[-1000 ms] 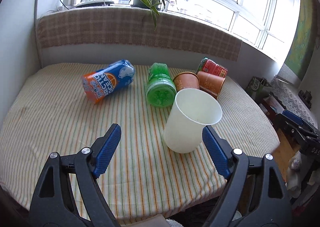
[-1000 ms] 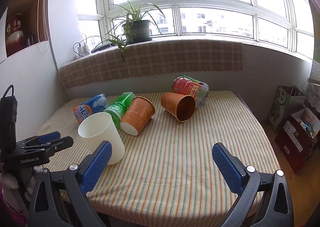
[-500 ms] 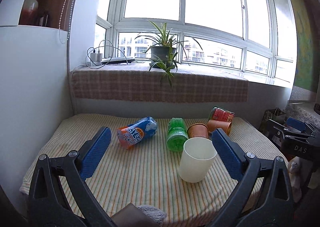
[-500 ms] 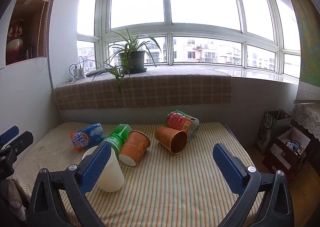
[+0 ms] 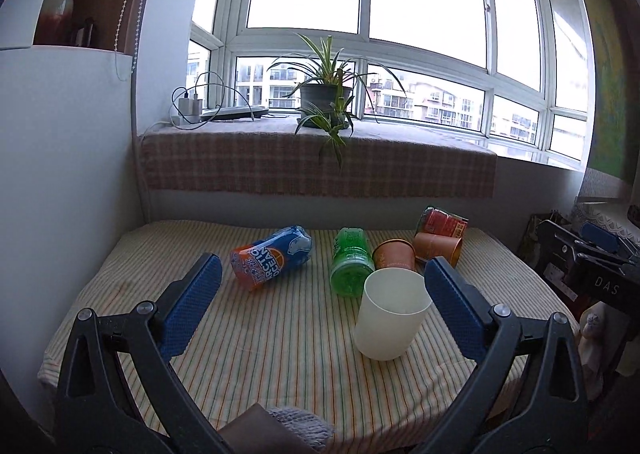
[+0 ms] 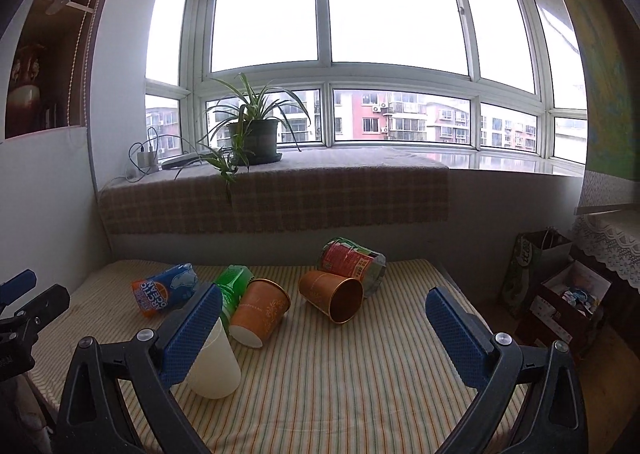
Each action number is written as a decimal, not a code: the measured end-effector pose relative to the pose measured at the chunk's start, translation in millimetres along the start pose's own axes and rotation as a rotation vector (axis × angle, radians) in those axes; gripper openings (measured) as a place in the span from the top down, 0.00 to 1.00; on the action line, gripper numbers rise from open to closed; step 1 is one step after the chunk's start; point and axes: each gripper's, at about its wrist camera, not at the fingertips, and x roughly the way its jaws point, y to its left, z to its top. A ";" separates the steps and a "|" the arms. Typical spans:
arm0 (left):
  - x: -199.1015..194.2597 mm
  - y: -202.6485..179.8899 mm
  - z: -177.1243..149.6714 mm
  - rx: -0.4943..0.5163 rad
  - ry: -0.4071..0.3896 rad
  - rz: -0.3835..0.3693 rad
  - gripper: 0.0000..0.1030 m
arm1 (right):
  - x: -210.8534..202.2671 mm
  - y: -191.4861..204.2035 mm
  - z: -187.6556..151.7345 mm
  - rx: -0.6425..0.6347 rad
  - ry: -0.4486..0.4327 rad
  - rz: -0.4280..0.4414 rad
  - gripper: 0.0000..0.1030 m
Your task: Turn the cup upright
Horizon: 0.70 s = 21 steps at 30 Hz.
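Observation:
A white cup [image 5: 390, 314] stands upright on the striped table, mouth up; in the right wrist view its lower part [image 6: 214, 368] shows behind a blue pad. Two orange cups lie on their sides: one [image 6: 260, 312] with its white base toward me, one [image 6: 332, 296] with its mouth toward me. My left gripper [image 5: 320, 310] is open and empty, held back above the table's near edge, the white cup just inside its right finger. My right gripper [image 6: 322, 334] is open and empty, above the table's front.
A blue-orange can [image 5: 272, 262], a green bottle [image 5: 350, 266] and a red-green can [image 6: 352, 260] lie on their sides. The striped table [image 6: 340, 386] ends close in front. A potted plant [image 6: 252, 138] stands on the sill. Bags and boxes [image 6: 560, 294] stand at the right.
Both grippers have pulled back and risen away from the table, and the view has tilted up. The white cup stays upright where it stood.

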 end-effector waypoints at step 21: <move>0.6 3.2 1.9 -0.009 0.004 0.010 0.00 | 4.4 -1.6 -2.4 -0.003 0.010 -0.008 0.00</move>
